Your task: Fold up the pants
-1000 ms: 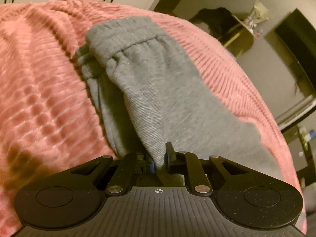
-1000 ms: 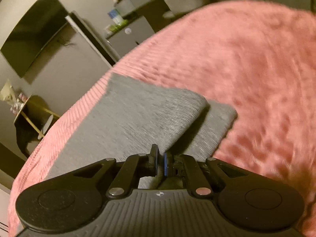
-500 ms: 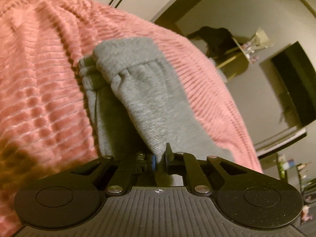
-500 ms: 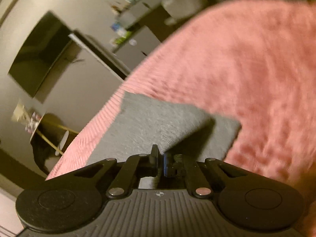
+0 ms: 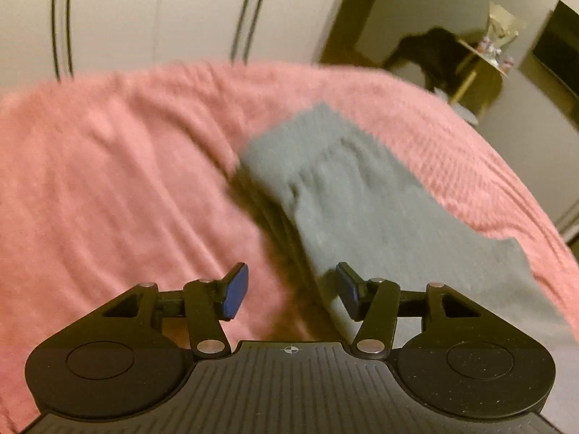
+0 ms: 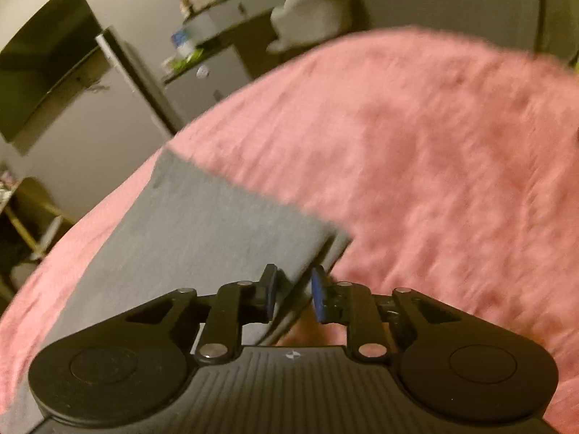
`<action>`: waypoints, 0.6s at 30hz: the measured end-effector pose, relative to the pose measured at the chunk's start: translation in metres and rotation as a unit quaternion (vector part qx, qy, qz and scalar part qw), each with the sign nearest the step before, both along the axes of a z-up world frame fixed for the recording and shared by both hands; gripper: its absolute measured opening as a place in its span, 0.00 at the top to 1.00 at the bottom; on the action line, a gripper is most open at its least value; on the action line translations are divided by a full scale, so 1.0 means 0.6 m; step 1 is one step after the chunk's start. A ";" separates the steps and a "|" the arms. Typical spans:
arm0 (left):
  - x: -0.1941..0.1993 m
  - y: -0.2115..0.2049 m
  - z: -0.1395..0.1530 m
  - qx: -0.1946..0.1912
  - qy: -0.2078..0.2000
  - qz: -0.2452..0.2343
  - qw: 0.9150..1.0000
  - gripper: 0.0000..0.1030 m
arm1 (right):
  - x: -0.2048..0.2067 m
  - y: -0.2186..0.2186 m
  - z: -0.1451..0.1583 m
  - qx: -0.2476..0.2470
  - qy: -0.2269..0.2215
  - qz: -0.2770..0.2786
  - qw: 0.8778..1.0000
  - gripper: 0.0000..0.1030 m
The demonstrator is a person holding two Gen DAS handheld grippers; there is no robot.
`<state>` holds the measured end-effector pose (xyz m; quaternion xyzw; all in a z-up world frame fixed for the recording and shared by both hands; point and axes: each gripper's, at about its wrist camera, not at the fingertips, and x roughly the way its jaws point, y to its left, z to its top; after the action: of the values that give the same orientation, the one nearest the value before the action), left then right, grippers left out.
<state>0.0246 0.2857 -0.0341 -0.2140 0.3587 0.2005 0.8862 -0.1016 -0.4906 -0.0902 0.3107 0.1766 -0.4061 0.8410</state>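
The grey pants [image 5: 354, 209] lie folded in layers on the pink ribbed blanket [image 5: 119, 181], elastic waistband at the far end. My left gripper [image 5: 292, 294] is open, its jaws wide apart over the near left edge of the fold, holding nothing. In the right wrist view the pants [image 6: 202, 238] show as a flat grey rectangle with a lower layer peeking out at the right edge. My right gripper [image 6: 292, 293] is open by a small gap at that near corner, with the cloth edge between the pads but not pinched.
The blanket [image 6: 434, 166] covers a bed. Beyond it stand a white wardrobe [image 5: 144, 11], a small side table [image 5: 481, 65] with a dark shape beside it, a wall TV [image 6: 43, 65] and a cluttered desk [image 6: 231, 21].
Both grippers have opened and let go of the pants, the left one wide. The folded top layer now lies flat on the stack. Both cameras have lifted and tilted up.
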 end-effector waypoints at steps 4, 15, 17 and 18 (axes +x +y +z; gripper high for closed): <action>0.005 -0.032 0.034 0.063 -0.051 -0.008 0.997 0.21 | 0.037 0.043 0.048 -0.051 -0.021 0.043 0.998 0.73; 0.111 -0.079 -0.065 0.137 -0.002 -0.044 0.990 0.28 | 0.374 0.345 0.057 -0.050 0.003 0.499 0.865 0.62; 0.108 -0.072 -0.091 0.135 -0.005 -0.056 0.989 0.22 | 0.434 0.405 0.050 -0.047 0.015 0.553 0.831 0.54; 0.104 -0.072 -0.102 0.139 -0.010 -0.065 0.988 0.20 | 0.462 0.436 0.047 -0.047 0.025 0.574 0.817 0.43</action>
<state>0.0871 0.2428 -0.0954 -0.0672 0.3312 0.1881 0.9222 0.1756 -0.2292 -0.0622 0.1032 0.3245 0.1349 0.9305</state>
